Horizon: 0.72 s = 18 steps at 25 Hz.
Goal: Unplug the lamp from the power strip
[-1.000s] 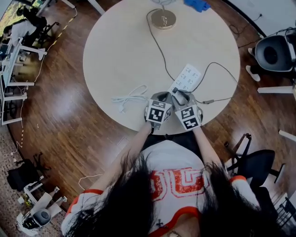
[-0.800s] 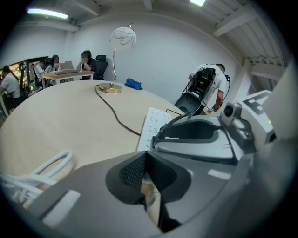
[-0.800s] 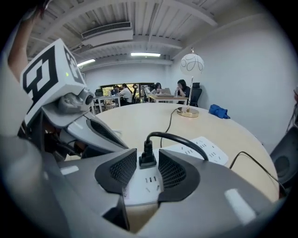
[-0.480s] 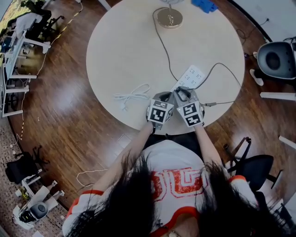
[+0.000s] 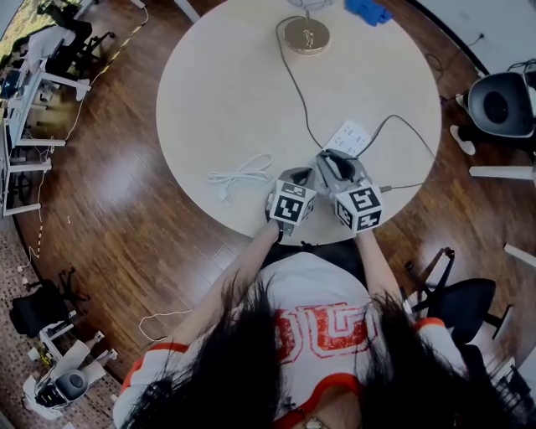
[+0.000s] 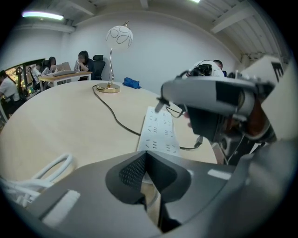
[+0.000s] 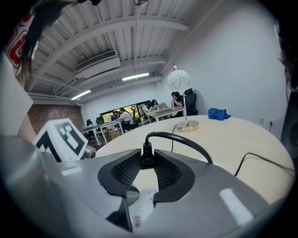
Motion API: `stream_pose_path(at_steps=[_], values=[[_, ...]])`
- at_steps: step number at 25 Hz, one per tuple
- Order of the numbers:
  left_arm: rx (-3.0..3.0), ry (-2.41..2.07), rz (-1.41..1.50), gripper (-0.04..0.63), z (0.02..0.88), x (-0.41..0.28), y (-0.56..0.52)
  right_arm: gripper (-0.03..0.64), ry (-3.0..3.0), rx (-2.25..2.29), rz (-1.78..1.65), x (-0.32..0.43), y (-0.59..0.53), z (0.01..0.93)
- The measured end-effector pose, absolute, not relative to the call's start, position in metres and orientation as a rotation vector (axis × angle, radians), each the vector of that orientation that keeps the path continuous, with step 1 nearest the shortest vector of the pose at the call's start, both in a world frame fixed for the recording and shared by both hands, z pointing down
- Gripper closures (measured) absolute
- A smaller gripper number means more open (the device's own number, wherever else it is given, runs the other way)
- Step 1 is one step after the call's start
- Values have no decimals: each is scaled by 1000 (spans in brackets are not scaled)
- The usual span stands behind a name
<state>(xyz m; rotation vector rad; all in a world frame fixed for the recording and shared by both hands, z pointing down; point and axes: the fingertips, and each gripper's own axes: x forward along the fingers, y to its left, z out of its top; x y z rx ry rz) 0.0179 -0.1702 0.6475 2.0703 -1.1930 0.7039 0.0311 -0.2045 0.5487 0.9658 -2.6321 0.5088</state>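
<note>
My right gripper (image 7: 147, 160) is shut on the lamp's black plug (image 7: 147, 152); its jaws have just been closing round it. The plug hangs a little above the white power strip (image 5: 350, 136), its cord (image 5: 295, 84) running back to the brass lamp base (image 5: 306, 35). The lamp (image 7: 179, 79) stands at the table's far side. In the head view my right gripper (image 5: 333, 161) is raised over the strip's near end. My left gripper (image 6: 146, 160) is shut, its tips at the near end of the power strip (image 6: 158, 128). The left gripper view shows the right gripper (image 6: 160, 103) over the strip.
A coiled white cable (image 5: 243, 174) lies left of the grippers near the round table's (image 5: 218, 100) front edge. A thin grey cord (image 5: 410, 126) loops right of the strip. A blue object (image 5: 367, 10) lies by the lamp. Chairs and desks surround the table.
My right gripper has risen and shifted right, lifting the black plug off the power strip. The left gripper has stayed put.
</note>
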Motion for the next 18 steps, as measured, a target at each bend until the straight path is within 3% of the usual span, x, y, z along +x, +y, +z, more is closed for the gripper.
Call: stream_pose_path(at_steps=[5, 18], values=[[2067, -1176, 702, 595, 647, 19, -168, 525, -2565, 1042, 419, 46, -224, 526], [2082, -1157, 670, 595, 645, 20, -169, 522, -2283, 1128, 584, 102, -208, 587]])
